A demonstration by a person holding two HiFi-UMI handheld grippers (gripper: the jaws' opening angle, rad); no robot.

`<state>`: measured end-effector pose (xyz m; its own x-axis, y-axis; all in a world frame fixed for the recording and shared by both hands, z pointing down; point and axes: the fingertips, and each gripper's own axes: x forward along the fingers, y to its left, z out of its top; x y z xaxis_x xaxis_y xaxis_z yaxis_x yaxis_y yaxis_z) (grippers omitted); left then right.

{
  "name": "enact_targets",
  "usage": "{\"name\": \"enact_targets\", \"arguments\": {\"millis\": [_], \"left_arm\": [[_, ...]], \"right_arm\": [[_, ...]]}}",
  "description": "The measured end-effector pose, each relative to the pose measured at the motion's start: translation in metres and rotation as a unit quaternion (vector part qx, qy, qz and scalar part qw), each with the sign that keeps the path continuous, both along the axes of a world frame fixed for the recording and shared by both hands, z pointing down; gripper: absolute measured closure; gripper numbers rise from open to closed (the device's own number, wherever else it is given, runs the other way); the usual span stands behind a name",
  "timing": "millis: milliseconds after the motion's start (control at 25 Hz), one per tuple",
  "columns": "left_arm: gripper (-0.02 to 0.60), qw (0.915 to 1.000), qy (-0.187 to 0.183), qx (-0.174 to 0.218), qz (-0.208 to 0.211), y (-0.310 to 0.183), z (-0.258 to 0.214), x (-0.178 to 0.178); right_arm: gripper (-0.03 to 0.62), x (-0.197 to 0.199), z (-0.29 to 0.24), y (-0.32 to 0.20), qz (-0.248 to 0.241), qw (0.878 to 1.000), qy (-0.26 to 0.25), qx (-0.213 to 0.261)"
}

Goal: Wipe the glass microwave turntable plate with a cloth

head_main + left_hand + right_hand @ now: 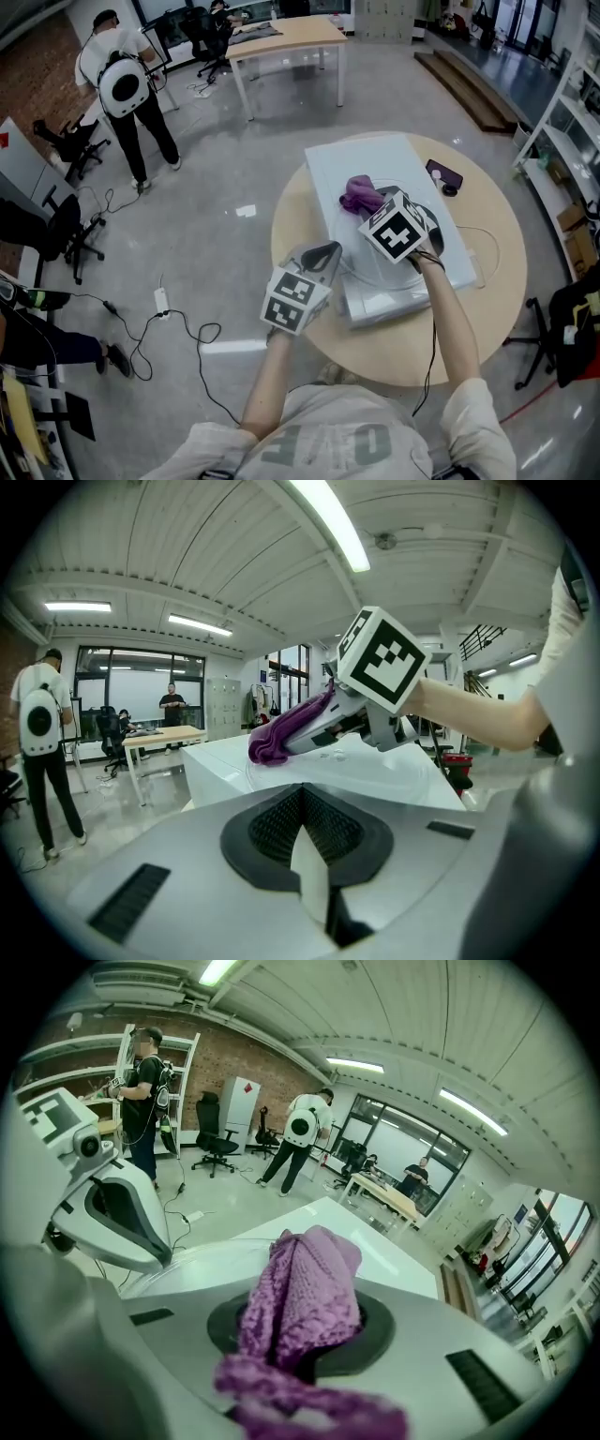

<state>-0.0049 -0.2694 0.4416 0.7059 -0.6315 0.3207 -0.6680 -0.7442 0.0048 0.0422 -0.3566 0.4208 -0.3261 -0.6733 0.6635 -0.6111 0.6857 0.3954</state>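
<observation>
Bright, even indoor light from ceiling strip lights (328,522), pale glare patches on the grey floor (225,211) left of the round table (502,281), shadows soft and faint, both gripper views fisheye-bent with dark rounded corners, purple cloth (300,1297) blurred nearest the lens.

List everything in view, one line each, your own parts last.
table: one, light wood, round, under everything
microwave: one, white, on the table
glass plate: one, clear, on the microwave
cloth: one, purple, in the right gripper, over the plate
phone: one, dark, on the table beside the microwave
person: one, white backpack, standing far left
left gripper: grey, jaws together, at the microwave's near corner
right gripper: grey, jaws shut on the cloth
</observation>
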Motion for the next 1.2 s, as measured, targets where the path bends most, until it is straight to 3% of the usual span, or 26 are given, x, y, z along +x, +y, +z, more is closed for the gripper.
{"name": "enact_targets", "arguments": {"millis": [240,560,1200], "left_arm": [[0.580,1.0000,0.004,0.002,-0.001,0.000,-0.004,-0.002],[0.580,1.0000,0.004,0.007,-0.003,-0.003,-0.009,-0.002],[0.580,0.9999,0.011,0.008,-0.006,-0.001,-0.009,-0.001]], "right_arm": [[0.543,-0.016,0.004,0.030,-0.051,0.998,0.028,0.000],[0.542,-0.033,0.006,0.076,-0.100,0.995,0.014,-0.015],[0.542,-0.041,0.007,0.099,-0.122,0.992,-0.003,-0.038]]}}
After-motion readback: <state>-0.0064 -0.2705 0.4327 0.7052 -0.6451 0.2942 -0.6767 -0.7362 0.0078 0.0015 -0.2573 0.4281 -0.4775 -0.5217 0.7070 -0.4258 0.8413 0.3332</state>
